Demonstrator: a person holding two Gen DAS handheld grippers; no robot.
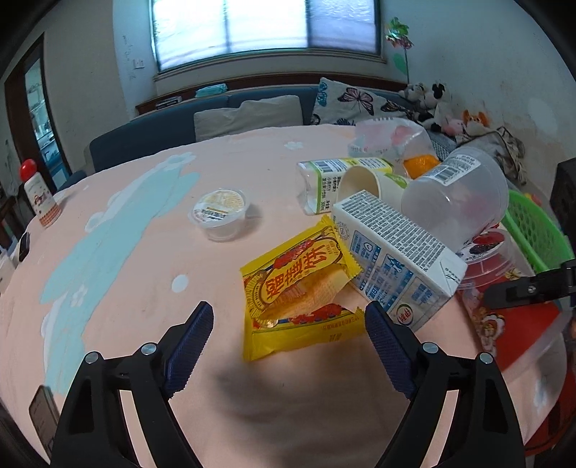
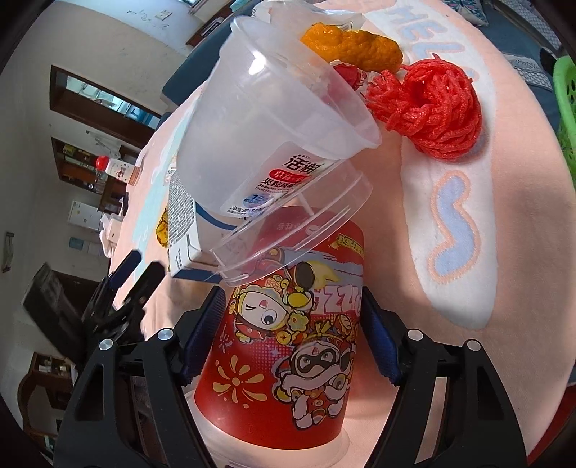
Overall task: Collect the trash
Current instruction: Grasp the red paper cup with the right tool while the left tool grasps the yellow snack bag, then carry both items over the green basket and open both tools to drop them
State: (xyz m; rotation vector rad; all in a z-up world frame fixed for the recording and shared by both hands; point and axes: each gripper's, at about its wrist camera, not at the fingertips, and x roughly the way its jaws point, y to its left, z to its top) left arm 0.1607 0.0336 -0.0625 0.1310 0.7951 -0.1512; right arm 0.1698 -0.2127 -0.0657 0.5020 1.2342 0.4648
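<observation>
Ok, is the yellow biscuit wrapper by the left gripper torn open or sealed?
Torn open: the yellow wrapper has a jagged rip along its lower right edge, and wafers show through the gap.

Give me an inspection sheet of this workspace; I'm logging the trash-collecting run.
Surface: peach tablecloth with blue and white patches.
Job's things: yellow wrapper, milk carton, clear cup, red tub, pudding cup.
Clutter: orange peel, red net.
Grippers: left tool open before the wrapper; right tool straddling the red tub.
Cables: nothing seen.
Surroundings: green basket, sofa, window.
</observation>
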